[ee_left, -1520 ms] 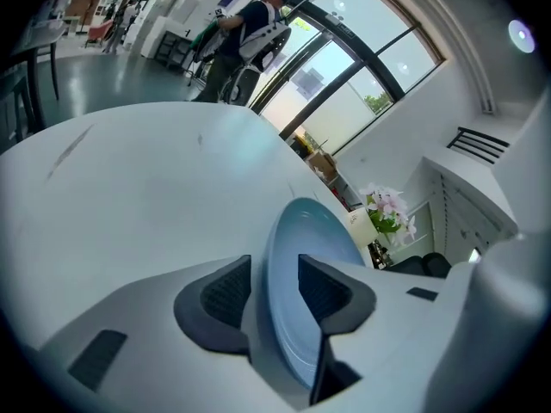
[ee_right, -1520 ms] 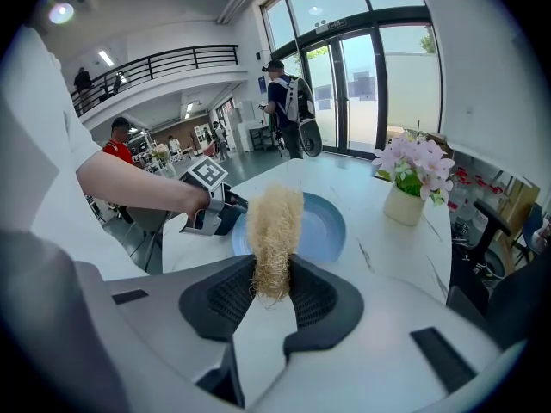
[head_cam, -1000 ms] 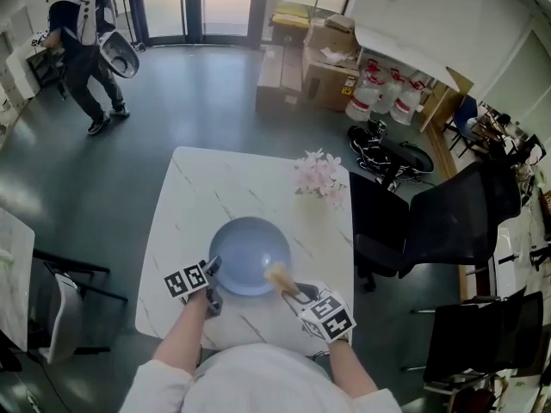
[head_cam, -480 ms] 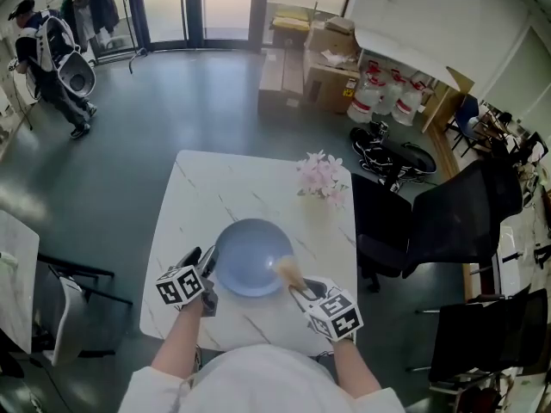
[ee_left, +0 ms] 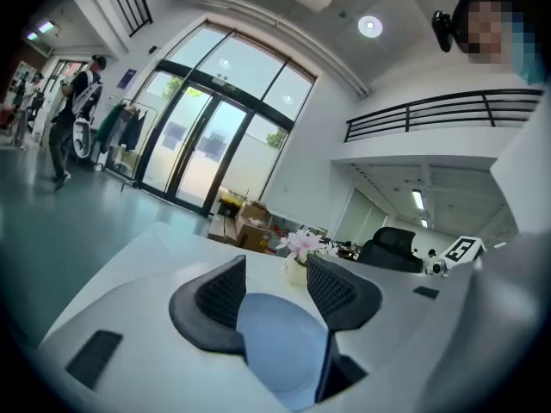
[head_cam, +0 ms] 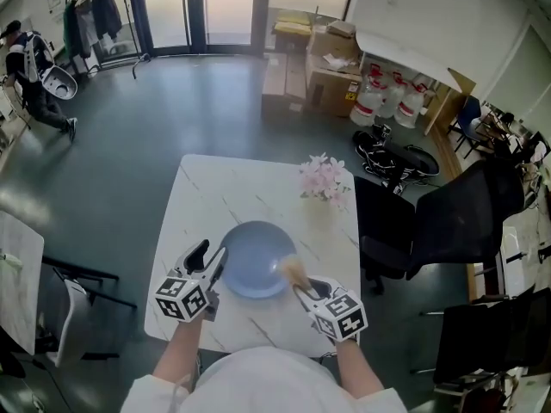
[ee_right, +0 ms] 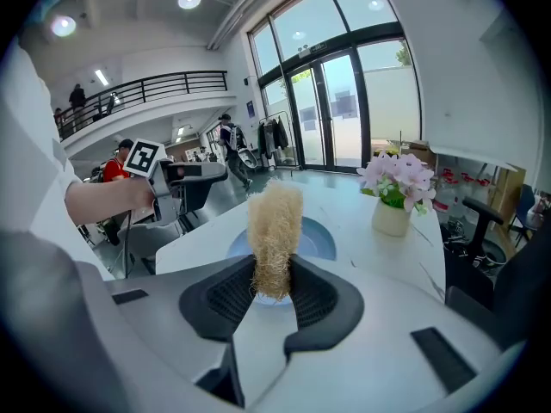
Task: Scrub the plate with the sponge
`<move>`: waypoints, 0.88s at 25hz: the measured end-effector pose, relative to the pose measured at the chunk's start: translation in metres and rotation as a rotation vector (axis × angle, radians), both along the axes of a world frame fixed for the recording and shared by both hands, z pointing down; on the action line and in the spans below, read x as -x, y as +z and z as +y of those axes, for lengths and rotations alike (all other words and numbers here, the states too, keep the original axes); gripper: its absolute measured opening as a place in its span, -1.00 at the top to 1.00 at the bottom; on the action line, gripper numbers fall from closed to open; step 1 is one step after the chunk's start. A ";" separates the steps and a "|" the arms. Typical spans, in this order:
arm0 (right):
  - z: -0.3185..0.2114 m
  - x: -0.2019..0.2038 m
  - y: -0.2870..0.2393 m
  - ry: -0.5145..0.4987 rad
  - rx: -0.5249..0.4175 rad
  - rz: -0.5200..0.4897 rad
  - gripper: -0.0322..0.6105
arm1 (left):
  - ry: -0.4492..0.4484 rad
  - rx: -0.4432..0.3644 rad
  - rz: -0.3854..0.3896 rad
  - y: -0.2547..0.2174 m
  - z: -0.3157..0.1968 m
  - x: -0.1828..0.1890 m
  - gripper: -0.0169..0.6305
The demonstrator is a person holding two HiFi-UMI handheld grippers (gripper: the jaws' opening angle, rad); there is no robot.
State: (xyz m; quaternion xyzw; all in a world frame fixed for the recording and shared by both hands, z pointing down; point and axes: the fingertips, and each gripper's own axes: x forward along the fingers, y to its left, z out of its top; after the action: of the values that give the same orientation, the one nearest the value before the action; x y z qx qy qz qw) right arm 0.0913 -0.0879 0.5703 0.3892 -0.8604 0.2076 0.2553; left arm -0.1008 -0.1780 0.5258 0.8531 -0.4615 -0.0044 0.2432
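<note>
A round blue plate (head_cam: 254, 256) lies on the white marble table (head_cam: 224, 196). My left gripper (head_cam: 212, 254) sits at the plate's left rim, jaws open; in the left gripper view the plate (ee_left: 280, 342) shows between and below the spread jaws of that gripper (ee_left: 275, 286), which grip nothing. My right gripper (head_cam: 301, 286) is at the plate's right rim, shut on a tan, fibrous loofah sponge (head_cam: 294, 271). In the right gripper view the sponge (ee_right: 275, 226) stands upright out of the gripper (ee_right: 274, 284), with the plate (ee_right: 317, 235) just beyond it.
A vase of pink flowers (head_cam: 325, 179) stands at the table's far right edge. Black office chairs (head_cam: 430, 222) crowd the right side; another chair (head_cam: 69, 308) is at the left. Boxes and water jugs (head_cam: 387, 101) sit farther back. A person (head_cam: 30, 67) walks at far left.
My left gripper has let go of the plate's rim, opened and drawn back a little to the left. The right gripper with the sponge barely shifted. The distant person walked farther left.
</note>
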 end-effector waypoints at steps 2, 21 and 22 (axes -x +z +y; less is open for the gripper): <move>0.000 -0.002 -0.003 0.009 -0.012 -0.007 0.53 | 0.020 -0.038 -0.006 -0.011 0.007 -0.005 0.21; 0.003 -0.009 -0.024 0.080 -0.109 -0.079 0.53 | 0.064 -0.184 -0.191 -0.040 0.062 -0.008 0.79; 0.004 -0.008 -0.023 0.079 -0.108 -0.081 0.53 | 0.065 -0.184 -0.194 -0.039 0.064 -0.008 0.80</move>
State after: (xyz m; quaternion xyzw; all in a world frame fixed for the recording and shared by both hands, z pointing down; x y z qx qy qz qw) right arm 0.0994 -0.0842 0.5470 0.4273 -0.8639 0.1865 0.1907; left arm -0.0930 -0.1136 0.4871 0.8827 -0.4527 0.0436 0.1182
